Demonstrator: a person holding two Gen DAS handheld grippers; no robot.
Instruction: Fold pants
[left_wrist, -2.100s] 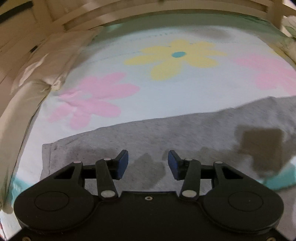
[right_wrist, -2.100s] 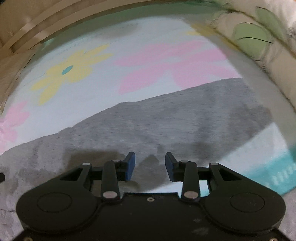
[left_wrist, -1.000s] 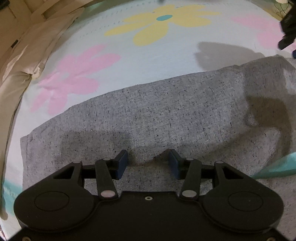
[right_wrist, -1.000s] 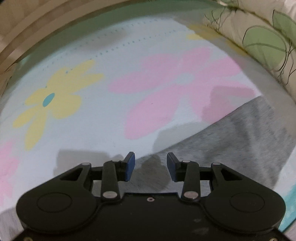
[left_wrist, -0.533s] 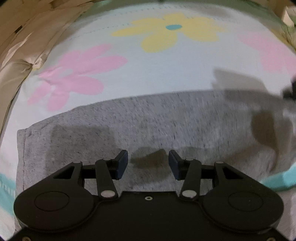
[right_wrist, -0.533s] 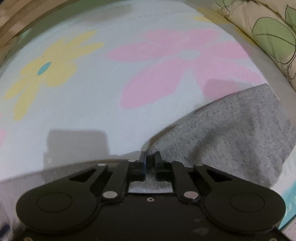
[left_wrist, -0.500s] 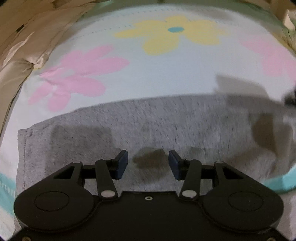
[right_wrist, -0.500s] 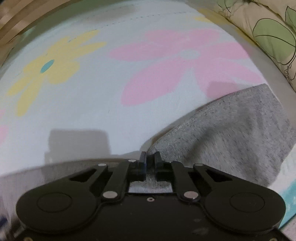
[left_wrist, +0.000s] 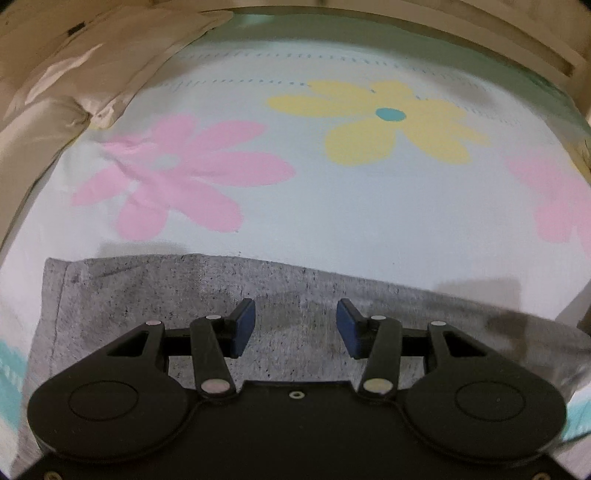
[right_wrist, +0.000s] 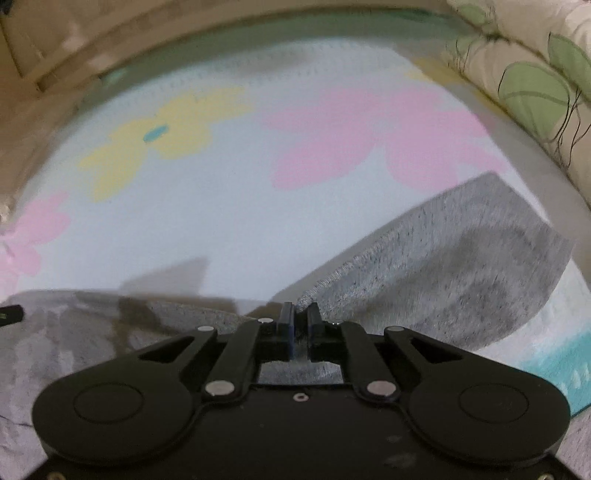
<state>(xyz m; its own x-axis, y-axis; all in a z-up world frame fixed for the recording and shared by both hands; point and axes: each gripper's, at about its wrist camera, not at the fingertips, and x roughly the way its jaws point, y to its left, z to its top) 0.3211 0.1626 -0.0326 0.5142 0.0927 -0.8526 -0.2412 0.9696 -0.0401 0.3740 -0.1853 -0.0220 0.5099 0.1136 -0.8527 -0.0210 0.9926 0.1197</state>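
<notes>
Grey speckled pants (left_wrist: 155, 295) lie flat across the near part of a bed with a pale blue flowered sheet (left_wrist: 332, 206). My left gripper (left_wrist: 291, 328) is open and empty, just above the pants near their hemmed left end. In the right wrist view my right gripper (right_wrist: 300, 319) is shut on the far edge of the pants (right_wrist: 461, 266) and holds it raised, so the cloth drapes down to the right. The left part of the pants (right_wrist: 74, 332) lies flat.
A beige pillow (left_wrist: 62, 92) lies at the bed's far left. A cream quilt with green leaves (right_wrist: 535, 85) runs along the right side. A wooden bed frame (left_wrist: 480, 33) borders the far edge. A teal stripe (right_wrist: 554, 354) crosses the sheet near right.
My right gripper closed on the pants' edge and has lifted it higher, pulling it back. My left gripper has drawn back toward the near side and stayed open.
</notes>
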